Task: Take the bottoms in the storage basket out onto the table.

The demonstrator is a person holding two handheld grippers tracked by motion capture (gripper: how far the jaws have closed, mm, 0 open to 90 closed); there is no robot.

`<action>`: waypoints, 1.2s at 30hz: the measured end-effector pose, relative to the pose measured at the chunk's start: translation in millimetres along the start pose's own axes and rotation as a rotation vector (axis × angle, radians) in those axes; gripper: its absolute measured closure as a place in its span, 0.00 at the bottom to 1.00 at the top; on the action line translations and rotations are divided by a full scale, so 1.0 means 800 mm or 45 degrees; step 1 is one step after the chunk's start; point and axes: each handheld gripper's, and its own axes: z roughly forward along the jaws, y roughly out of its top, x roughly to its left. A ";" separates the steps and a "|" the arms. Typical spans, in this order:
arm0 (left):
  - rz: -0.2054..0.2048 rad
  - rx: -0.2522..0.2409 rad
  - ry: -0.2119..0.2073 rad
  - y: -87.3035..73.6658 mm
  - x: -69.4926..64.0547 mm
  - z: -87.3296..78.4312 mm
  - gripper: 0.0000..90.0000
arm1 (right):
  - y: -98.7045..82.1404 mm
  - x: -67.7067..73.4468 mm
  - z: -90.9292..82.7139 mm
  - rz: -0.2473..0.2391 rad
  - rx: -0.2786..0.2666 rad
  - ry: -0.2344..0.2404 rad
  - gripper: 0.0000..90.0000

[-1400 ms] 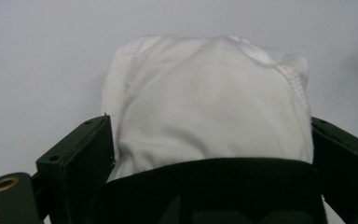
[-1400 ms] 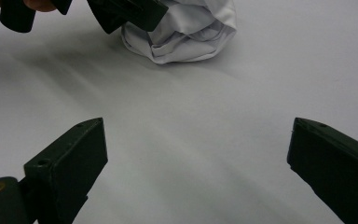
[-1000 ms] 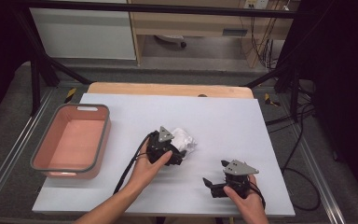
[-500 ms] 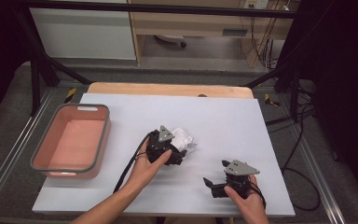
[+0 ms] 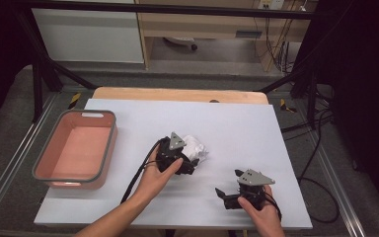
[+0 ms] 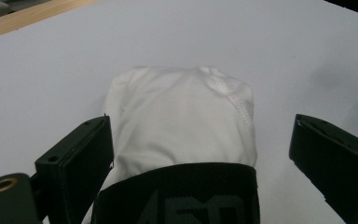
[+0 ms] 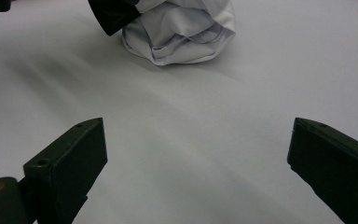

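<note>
Straddling the white rolled garment (image 6: 182, 135) with your left gripper (image 5: 190, 160), you have its fingers (image 6: 77, 161) spread wide on either side of the bundle, not yet pinching it. The garment, with a black band at its near end, sits mid-desk (image 5: 237, 123), well apart from the pink bin (image 5: 107, 150) at the left, which has nothing in it. Your right gripper (image 5: 227, 190) rests near the desk's front edge, fingers (image 7: 70, 163) spread on nothing. By my reading, the grasp and the carry are both left.
</note>
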 end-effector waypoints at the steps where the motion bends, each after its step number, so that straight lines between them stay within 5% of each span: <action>1: 0.001 -0.002 0.001 0.000 0.000 0.000 0.07 | 0.000 0.000 0.000 0.000 0.000 -0.001 0.05; 4: 0.080 0.005 0.029 0.004 -0.003 -0.001 0.07 | 0.000 0.001 0.001 -0.009 0.006 -0.003 0.05; 10: 0.095 0.005 0.003 0.011 -0.012 -0.005 0.07 | 0.000 0.002 0.002 -0.021 0.010 0.002 0.06; 22: 0.046 -0.010 -0.031 0.035 -0.009 -0.025 0.07 | 0.000 0.000 -0.001 -0.005 0.001 -0.005 0.05; 36: -0.014 -0.055 0.008 0.048 0.024 -0.058 0.07 | 0.000 0.000 -0.002 -0.006 0.001 -0.010 0.05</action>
